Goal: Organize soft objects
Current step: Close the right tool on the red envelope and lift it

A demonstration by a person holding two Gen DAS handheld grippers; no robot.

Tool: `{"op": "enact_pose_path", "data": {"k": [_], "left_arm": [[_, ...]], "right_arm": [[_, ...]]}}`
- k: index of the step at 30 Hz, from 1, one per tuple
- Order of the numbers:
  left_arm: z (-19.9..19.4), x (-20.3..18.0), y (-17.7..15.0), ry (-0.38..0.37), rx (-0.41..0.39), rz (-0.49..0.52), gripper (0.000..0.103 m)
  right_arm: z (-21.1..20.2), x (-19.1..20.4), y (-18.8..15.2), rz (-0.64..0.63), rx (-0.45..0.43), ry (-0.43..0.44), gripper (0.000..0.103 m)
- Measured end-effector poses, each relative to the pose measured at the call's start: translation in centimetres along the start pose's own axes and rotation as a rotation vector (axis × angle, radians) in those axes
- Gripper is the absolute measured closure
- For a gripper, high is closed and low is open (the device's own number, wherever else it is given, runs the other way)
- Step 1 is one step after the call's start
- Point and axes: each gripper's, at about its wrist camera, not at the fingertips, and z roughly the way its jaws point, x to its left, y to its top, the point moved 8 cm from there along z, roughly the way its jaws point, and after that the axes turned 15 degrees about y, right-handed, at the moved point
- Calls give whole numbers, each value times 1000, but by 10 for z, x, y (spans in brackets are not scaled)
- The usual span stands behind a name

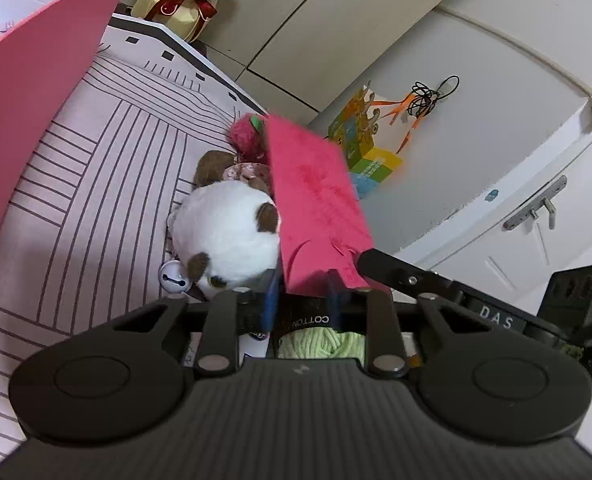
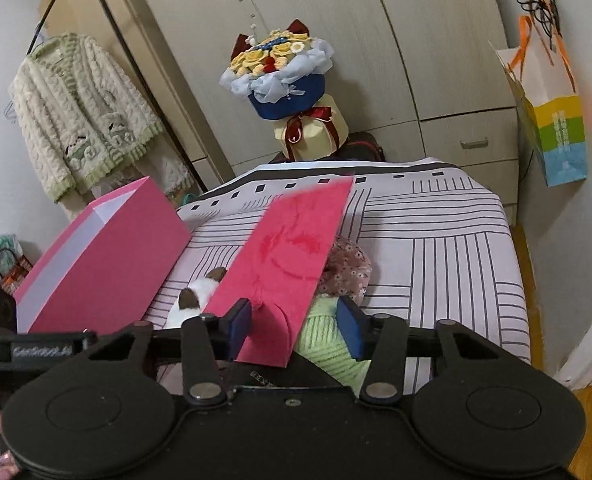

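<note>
Two grippers meet at one pink lid (image 2: pixel 292 248) over your striped bed (image 2: pixel 456 264). The left gripper (image 1: pixel 304 296) pinches its edge; the right gripper's (image 2: pixel 294 320) jaws straddle it, not touching. Plush toys (image 1: pixel 228 236) lie beneath — pink box (image 2: pixel 108 256) beside, wardrobe (image 2: pixel 336 40) behind.

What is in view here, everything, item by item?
pink box: one, pink, open, left on bed
plush toys: three; white-brown, red, floral; on bed
pink panel: one, pink, raised over the toys
green yarn: one, light green, by panel's near end
white ball: one, beside white-brown plush
bed sheet: one, white with dark stripes
bouquet: one, blue wrap, on cream gift box behind bed
cardigan: one, cream-green, hanging left
paper bag: one, multicoloured, hanging right
wardrobe: one, pale grey, behind bed
left gripper: black, shut on panel
right gripper: black, open around panel
</note>
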Motion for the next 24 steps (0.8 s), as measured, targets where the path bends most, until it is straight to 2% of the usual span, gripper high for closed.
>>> {"op": "enact_pose_path", "data": {"k": [4, 10, 15, 24], "left_arm": [[4, -2, -2, -6, -5, -14, 86], [3, -4, -2, 1, -6, -17, 86], [-5, -12, -5, 17, -27, 37, 86], [-28, -18, -12, 21, -38, 132, 85]], "right_arm": [[1, 4, 1, -37, 9, -8, 68], [-3, 7, 2, -103, -1, -30, 70], [-11, 19, 4, -160, -16, -61, 70], [-30, 40, -4, -158, -51, -82, 70]]}}
